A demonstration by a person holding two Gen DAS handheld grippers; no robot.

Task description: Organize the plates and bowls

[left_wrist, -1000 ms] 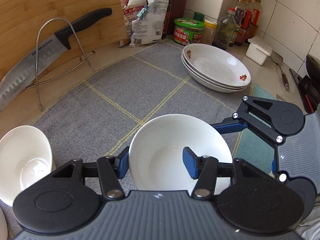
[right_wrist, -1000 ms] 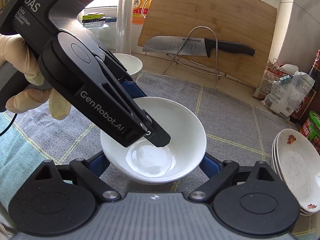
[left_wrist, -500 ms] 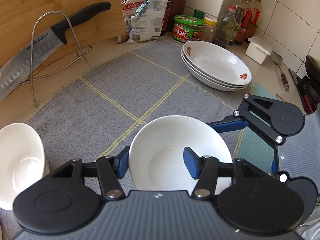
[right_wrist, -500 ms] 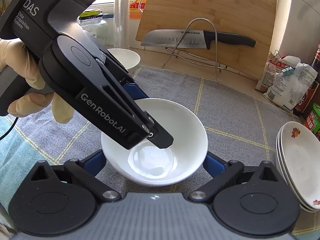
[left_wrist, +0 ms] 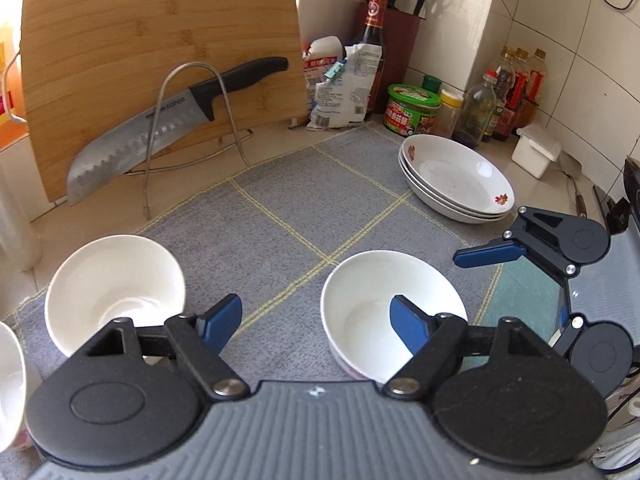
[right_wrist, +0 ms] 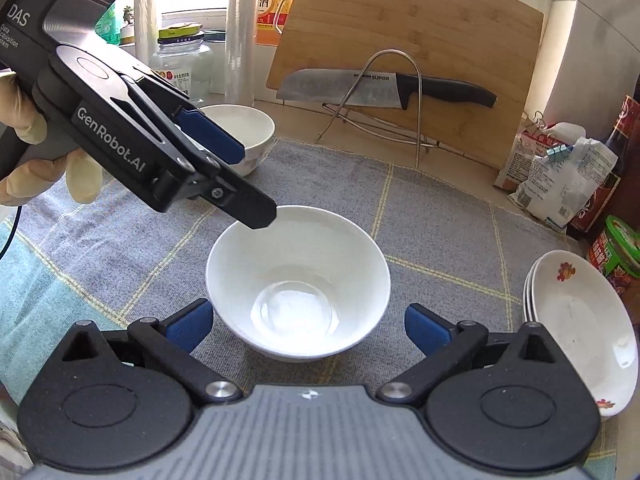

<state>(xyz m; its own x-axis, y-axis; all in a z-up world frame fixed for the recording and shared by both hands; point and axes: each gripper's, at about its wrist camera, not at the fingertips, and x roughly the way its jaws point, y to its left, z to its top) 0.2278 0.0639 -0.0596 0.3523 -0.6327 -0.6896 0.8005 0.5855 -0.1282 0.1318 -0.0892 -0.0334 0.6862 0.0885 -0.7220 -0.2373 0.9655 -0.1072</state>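
My left tongs have just been opening, jaws now apart and off the bowl; one finger hangs over the bowl's rim, nothing gripped. My right tongs are spread wide with the bowl sitting between the fingers on the mat, pads clear of its sides. A second bowl sits left of my left tongs, and part of a third shows at the frame's left edge. Plates are stacked ahead and right of my left tongs. Knife on a rack against the board, far ahead.
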